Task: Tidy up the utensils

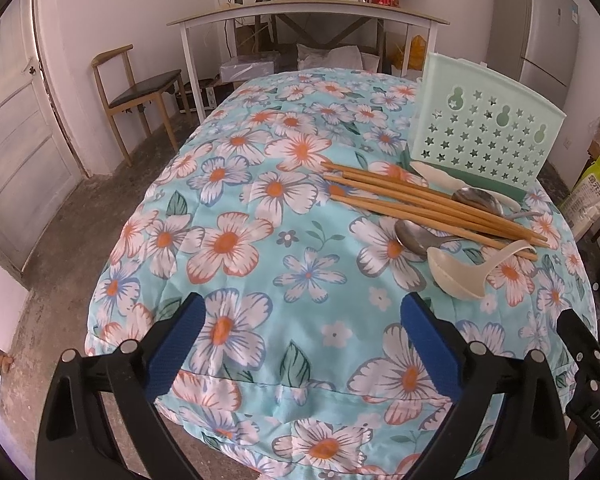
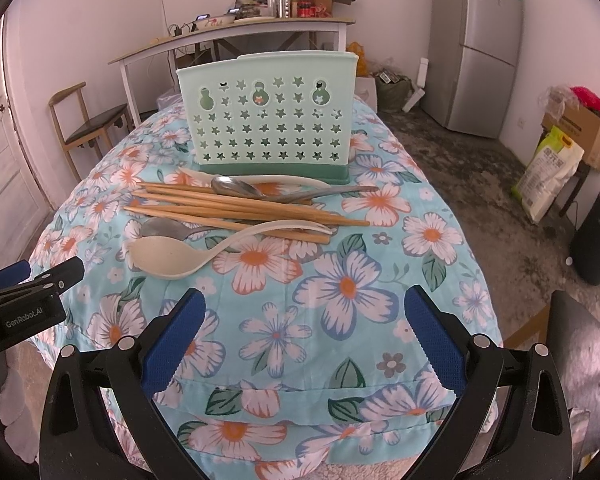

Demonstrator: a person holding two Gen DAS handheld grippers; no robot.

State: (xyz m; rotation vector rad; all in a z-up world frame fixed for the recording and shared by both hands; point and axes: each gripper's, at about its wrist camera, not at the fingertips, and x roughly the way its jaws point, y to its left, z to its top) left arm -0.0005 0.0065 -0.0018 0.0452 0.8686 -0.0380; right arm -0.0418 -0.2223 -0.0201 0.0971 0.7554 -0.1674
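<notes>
A mint-green utensil holder with star-shaped holes stands upright on the floral tablecloth. In front of it lies a loose pile: several wooden chopsticks, two metal spoons, a cream plastic spoon nearest me, and a white spoon against the holder's base. My right gripper is open over the cloth, short of the pile. My left gripper is open too, left of the chopsticks and holder. Nothing sits between either pair of fingers.
A wooden chair and a cluttered white desk stand behind the table. A grey fridge is at the back right, with a rice bag, a cardboard box and a black bin on the floor to the right. A door is on the left.
</notes>
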